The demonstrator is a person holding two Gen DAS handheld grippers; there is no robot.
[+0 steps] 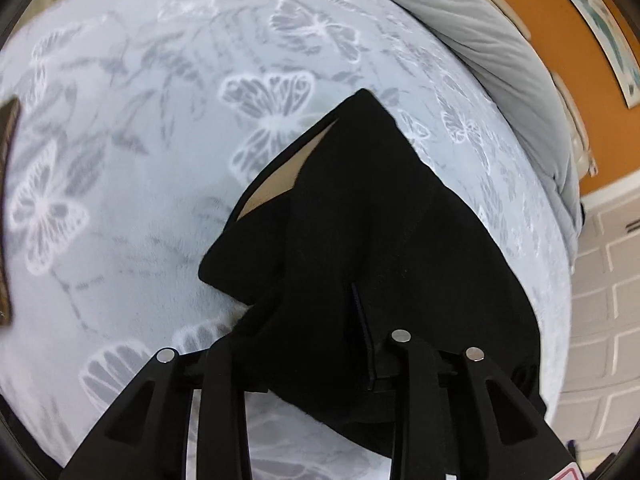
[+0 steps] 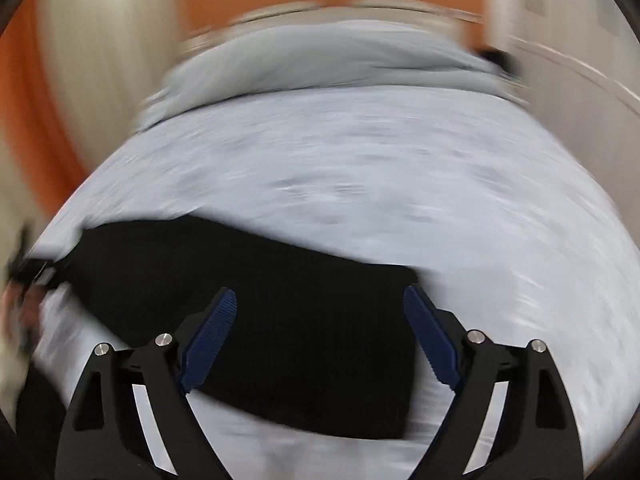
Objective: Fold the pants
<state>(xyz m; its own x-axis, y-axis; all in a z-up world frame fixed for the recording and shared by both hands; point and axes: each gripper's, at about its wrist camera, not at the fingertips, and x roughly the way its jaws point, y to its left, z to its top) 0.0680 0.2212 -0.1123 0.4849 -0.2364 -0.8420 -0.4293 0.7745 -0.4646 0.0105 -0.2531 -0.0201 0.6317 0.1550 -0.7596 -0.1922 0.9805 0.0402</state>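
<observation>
Step in hand: you appear to be mid-fold, your left gripper lifting one end of the black pants off the bed.
Left tool: its jaws are closed down on the pants, cloth bunched between them and draping over the fingers.
Right tool: your right gripper stands wide, blue ribbed pads apart, gripping nothing, hovering over the flat part of the pants.
Pants, position: near side of the bed; one end raised at the left gripper, the rest lying flat on the blanket.
Next move: likely carry the held end across onto the flat part and line up the edges; your right tool could pin or take hold of the lying layer. That view is blurred, so steady it first.
Materials: pants are matte, soft, faintly ribbed black fabric with a tan lining showing at an opening; blanket is plush pale grey with butterfly print; a plain grey duvet is heaped at the far side.
</observation>
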